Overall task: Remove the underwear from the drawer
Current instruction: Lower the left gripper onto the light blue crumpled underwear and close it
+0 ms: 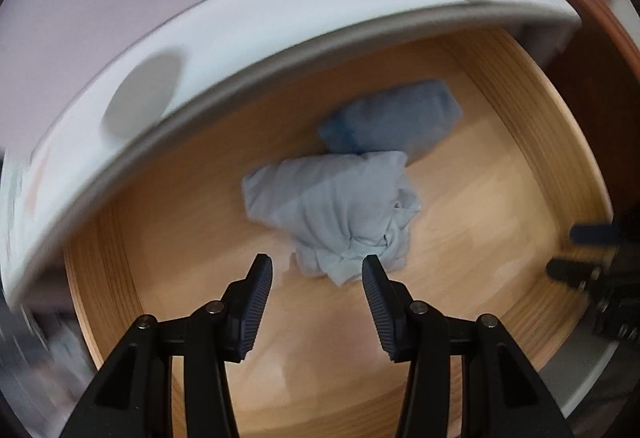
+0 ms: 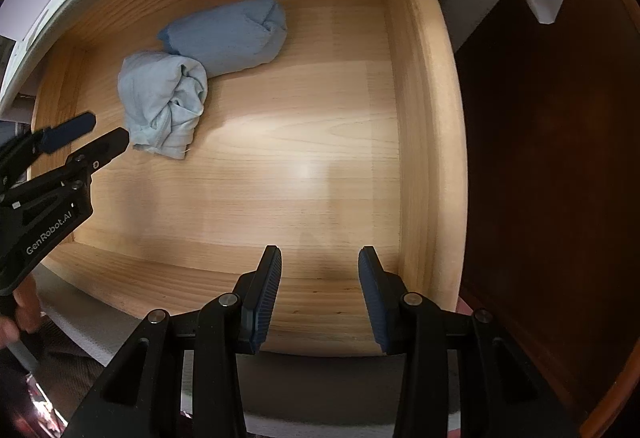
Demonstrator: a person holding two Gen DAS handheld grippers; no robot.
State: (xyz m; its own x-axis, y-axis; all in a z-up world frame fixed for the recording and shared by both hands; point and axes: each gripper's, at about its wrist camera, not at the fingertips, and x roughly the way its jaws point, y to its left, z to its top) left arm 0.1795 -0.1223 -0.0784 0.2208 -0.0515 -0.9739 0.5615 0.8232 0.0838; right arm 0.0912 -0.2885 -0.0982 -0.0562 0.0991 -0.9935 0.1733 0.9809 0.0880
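Item: pale blue underwear (image 2: 162,104), soft knit cloth, bundled and creased. It is lodged on the floor of an open wooden drawer (image 2: 304,166), in the drawer's ten o'clock quarter as seen from the right wrist view. Its long axis is laid from about eleven o'clock down to five o'clock in that view; the smoother, rounded end is turned to eleven, the knotted, wrinkled end with a loose flat flap to five. In the left wrist view the same bundle (image 1: 340,206) is seen at centre, crumpled end nearest the camera.

Item: darker blue underwear (image 2: 228,36), a tighter roll of cylinder shape, finer in texture. It is set touching the pale bundle at that bundle's one o'clock side, long axis run from eight to two o'clock, a tucked fold shown at the two o'clock end.

Drawer: light pine-like boards, straight grain, smooth with a dull sheen on the floor; plain upright walls. A white front panel (image 1: 224,38) with grey oval marks is noted above it in the left wrist view, which is blurred.

Left gripper (image 1: 318,270): black frame, ribbed dark blue pads, pointed steeply down; jaws are parted and empty, their tips just short of the pale bundle's crumpled end, not touching.

Right gripper (image 2: 320,258): same make; jaws parted, nothing between them, held over the drawer's bare near edge, well apart from both bundles.
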